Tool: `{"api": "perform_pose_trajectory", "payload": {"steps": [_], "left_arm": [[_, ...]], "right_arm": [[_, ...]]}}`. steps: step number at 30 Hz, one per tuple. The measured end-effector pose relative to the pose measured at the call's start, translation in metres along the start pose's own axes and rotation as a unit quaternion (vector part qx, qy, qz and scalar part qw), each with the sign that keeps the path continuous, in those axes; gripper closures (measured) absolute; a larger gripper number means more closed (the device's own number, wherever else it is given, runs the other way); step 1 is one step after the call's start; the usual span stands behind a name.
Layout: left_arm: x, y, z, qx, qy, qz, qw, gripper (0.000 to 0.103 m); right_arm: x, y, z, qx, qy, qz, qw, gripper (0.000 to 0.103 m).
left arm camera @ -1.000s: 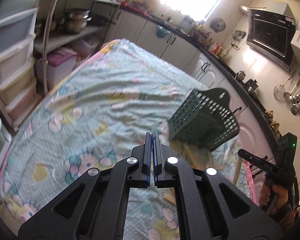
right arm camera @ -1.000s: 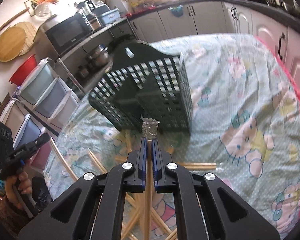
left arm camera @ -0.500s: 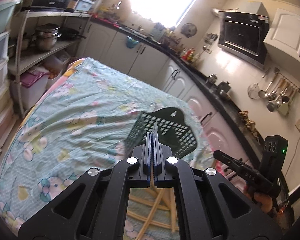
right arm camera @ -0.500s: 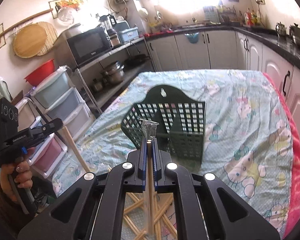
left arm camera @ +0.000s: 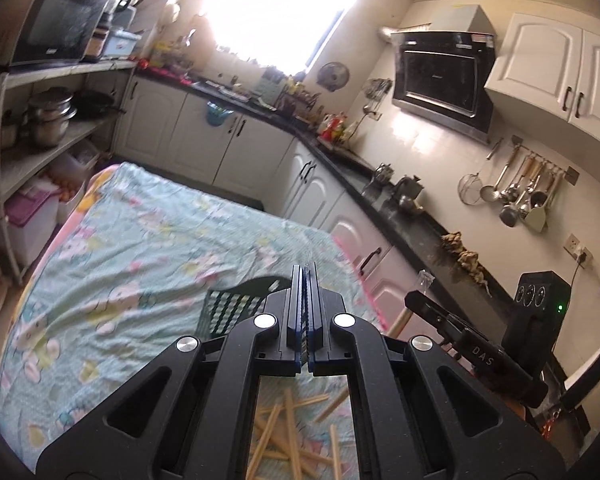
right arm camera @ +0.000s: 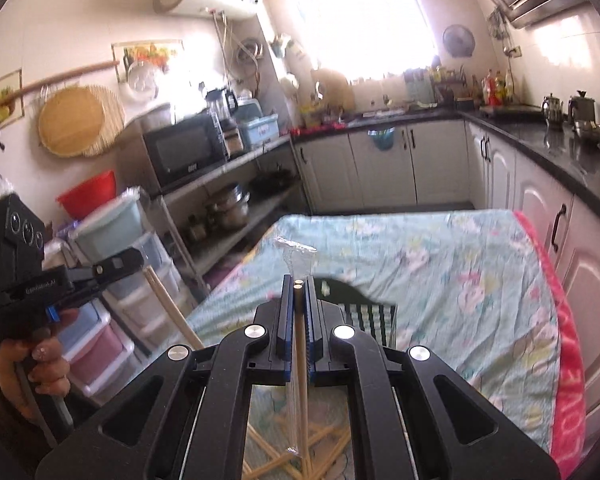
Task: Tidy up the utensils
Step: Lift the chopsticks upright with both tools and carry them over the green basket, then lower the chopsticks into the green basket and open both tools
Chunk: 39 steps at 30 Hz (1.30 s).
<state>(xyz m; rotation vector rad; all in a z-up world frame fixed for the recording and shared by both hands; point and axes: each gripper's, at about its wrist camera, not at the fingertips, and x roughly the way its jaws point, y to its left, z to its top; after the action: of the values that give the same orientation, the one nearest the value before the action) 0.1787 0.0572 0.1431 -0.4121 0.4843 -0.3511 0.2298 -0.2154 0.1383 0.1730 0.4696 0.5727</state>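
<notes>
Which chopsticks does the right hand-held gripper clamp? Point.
The clear-wrapped pair upright in its jaws; loose chopsticks lie scattered, others ride the left hand-held gripper.

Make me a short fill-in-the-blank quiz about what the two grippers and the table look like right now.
1. The right gripper is shut on a wrapped pair of ____.
2. The dark green basket stands on a ____ covered with a cartoon-print cloth.
3. The loose chopsticks lie scattered on the cloth, ____ the basket.
4. The left gripper holds a ____ stick.

Missing words: chopsticks; table; outside; wooden
</notes>
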Motion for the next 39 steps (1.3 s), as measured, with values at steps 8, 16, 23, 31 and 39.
{"api": "perform_pose_trajectory", "payload": {"steps": [8,16,23,31,39], "left_arm": [[0.006,-0.024,0.038,0.025,-0.037,-0.002,0.999,0.103],[0.027,-0.025,0.058,0.044,-0.055,0.021,0.9973,0.103],[0.049,-0.004,0.05,0.034,-0.043,0.024,0.9982,0.103],[0.07,0.014,0.029,0.027,-0.023,0.023,0.9991,0.103],[0.082,0.024,0.009,0.021,-0.005,0.034,0.9992,0.103]], "right_arm": [[-0.01,-0.009,0.038,-0.004,-0.065,-0.018,0.998,0.098],[0.003,-0.017,0.052,-0.016,-0.105,-0.059,0.993,0.098],[0.03,-0.026,0.033,-0.038,-0.118,-0.091,0.988,0.098],[0.06,-0.04,0.007,-0.035,-0.098,-0.103,0.989,0.097],[0.074,-0.04,-0.014,-0.028,-0.077,-0.112,0.99,0.097]]}}
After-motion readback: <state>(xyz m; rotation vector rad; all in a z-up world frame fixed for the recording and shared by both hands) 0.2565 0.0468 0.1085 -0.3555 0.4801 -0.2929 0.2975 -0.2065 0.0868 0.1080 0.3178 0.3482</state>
